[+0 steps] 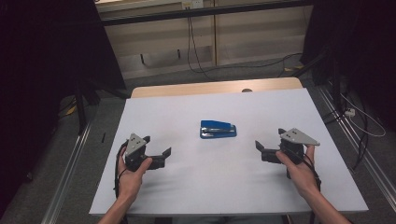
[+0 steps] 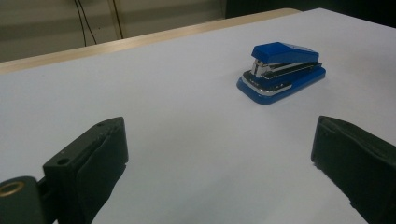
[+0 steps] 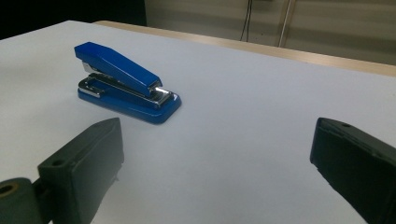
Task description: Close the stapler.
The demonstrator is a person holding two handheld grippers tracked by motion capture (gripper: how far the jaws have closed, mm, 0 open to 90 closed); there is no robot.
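A blue stapler with a metal middle lies flat at the centre of the white table. My left gripper rests on the table to the stapler's left, held by a hand, open with nothing between its jaws. My right gripper stands open and bare to the stapler's right. In the left gripper view the stapler lies ahead and right of the open gripper. In the right gripper view the stapler lies ahead and left of the open gripper.
A wooden strip runs along the table's far edge. Beyond it are a grey floor with black cables, metal rails on both sides, and dark curtains. White surface surrounds the stapler on all sides.
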